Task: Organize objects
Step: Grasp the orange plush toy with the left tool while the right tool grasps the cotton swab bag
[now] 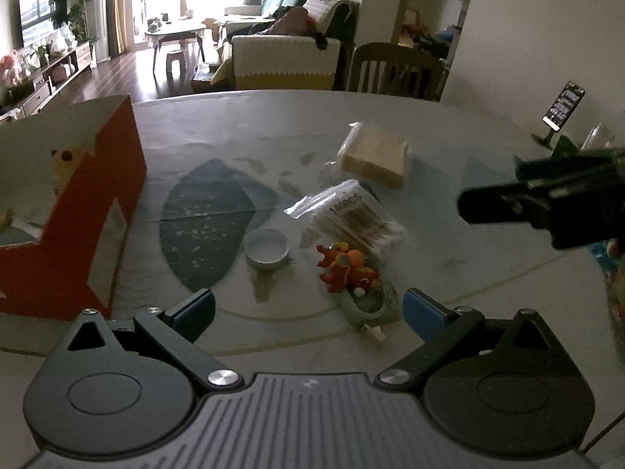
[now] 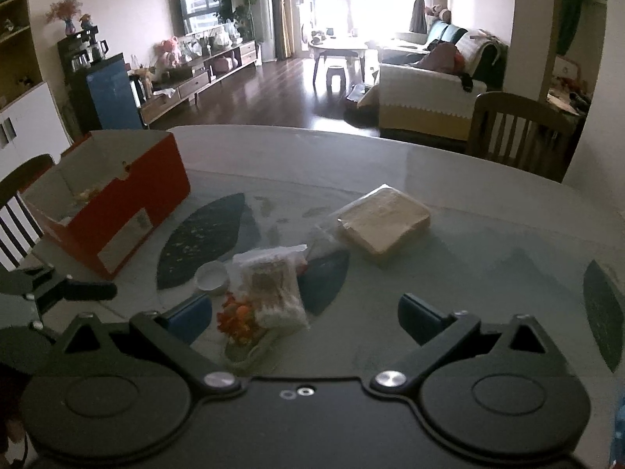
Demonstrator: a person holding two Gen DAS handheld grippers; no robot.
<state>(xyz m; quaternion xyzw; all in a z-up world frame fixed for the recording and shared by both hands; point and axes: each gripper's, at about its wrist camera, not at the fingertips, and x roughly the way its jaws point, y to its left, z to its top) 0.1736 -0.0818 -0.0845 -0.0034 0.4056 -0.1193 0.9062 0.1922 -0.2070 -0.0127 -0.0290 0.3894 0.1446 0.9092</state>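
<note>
A: Objects, largest first: red box (image 2: pixel 117 211), far left; tan packet (image 2: pixel 384 224), far right; cotton-swab bag (image 1: pixel 351 215), centre; toy (image 1: pixel 345 267), white cap (image 1: pixel 267 250), near.

B: Grippers?

A: Left gripper (image 1: pixel 308 310) and right gripper (image 2: pixel 304 318) wide, empty. Likely next: grasp toy. Patterned table (image 2: pixel 488 265), living room beyond.

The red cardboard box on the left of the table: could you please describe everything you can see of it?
The red cardboard box is rectangular and open-topped, with red outer walls, a pale plain interior and a light label patch on its long side. It sits flat at the table's left edge, apart from the loose items in the middle. Something small and yellowish lies inside; what it is cannot be told. Neither gripper touches it.
</note>
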